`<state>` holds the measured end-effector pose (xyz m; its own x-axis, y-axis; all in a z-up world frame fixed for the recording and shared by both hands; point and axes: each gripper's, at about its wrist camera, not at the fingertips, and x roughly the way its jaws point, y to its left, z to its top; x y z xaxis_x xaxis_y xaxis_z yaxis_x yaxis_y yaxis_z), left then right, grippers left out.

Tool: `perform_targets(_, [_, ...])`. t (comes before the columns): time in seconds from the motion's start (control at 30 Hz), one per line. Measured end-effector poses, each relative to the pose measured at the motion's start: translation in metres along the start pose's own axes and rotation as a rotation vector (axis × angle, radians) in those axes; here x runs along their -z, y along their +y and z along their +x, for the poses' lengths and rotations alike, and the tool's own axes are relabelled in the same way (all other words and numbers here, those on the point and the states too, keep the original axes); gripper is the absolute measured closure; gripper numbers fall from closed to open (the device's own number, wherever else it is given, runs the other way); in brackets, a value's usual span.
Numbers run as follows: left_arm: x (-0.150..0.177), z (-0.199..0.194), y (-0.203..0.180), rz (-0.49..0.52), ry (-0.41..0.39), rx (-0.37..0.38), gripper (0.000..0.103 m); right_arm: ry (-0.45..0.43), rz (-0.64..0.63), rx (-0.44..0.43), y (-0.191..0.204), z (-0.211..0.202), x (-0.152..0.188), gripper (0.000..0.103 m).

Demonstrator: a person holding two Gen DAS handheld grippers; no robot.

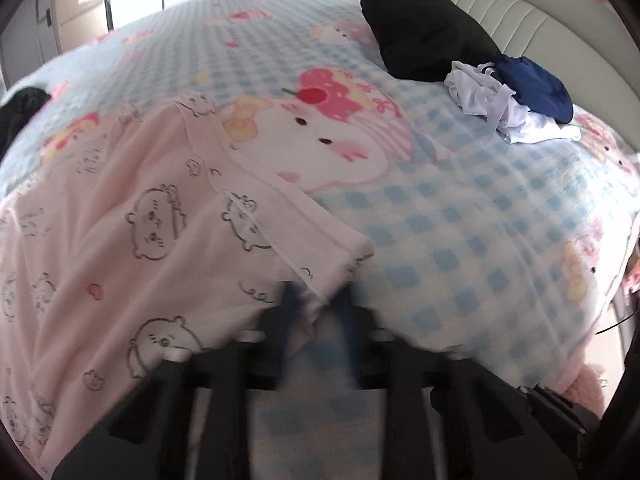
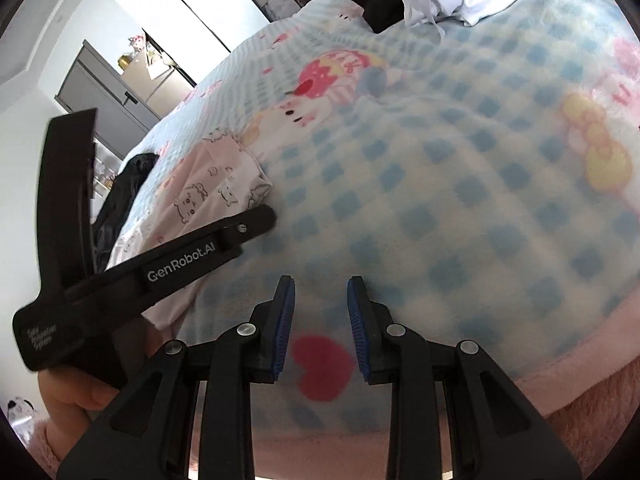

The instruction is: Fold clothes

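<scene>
Left gripper (image 1: 316,300) is blurred at the pink garment (image 1: 132,220) corner at 6 o'clock; whether cloth is pinched cannot be told. Right gripper (image 2: 320,292) is held wide over bare blanket (image 2: 460,200). A thin hem could be lost if lifted one-handed.

1. I see a pale pink garment (image 1: 132,216) printed with small outlined cartoon animals, spread loosely with soft creases over the left part of the checked bedcover.
2. Its hemmed edge runs diagonally, and the near corner is bunched.
3. A black garment (image 1: 424,28) lies crumpled well beyond it, near the headboard.
4. Just beside the black one I see a rumpled white garment (image 1: 492,100) with loose straps, touching a navy blue garment (image 1: 536,88) heaped against it.
</scene>
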<state>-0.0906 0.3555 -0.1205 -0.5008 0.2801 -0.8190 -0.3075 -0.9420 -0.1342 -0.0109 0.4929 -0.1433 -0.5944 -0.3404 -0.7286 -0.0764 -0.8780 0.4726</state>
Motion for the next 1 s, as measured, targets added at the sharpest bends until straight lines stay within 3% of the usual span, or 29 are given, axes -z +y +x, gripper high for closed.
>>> perform_targets(0.2, [0.003, -0.051, 0.029, -0.107, -0.121, 0.021, 0.099, 0.012, -0.013, 0.016, 0.004, 0.0, 0.001, 0.076])
perform_targets(0.47, [0.007, -0.13, 0.142, -0.264, -0.241, -0.005, 0.099, 0.065, -0.114, -0.069, 0.059, 0.016, -0.027, 0.072])
perform_targets(0.7, [0.029, -0.148, 0.254, -0.413, -0.253, -0.07, 0.099, 0.114, -0.261, -0.115, 0.139, 0.056, -0.06, 0.072])
perform_targets(0.83, [0.036, -0.152, 0.315, -0.493, -0.268, -0.082, 0.099, 0.138, -0.306, -0.082, 0.164, 0.084, -0.076, 0.072])
perform_targets(0.93, [0.035, -0.14, 0.353, -0.517, -0.253, -0.07, 0.099, 0.158, -0.342, -0.038, 0.178, 0.108, -0.085, 0.071])
perform_targets(1.0, [0.033, -0.124, 0.371, -0.511, -0.213, -0.024, 0.099, 0.163, -0.388, -0.011, 0.189, 0.123, -0.089, 0.071])
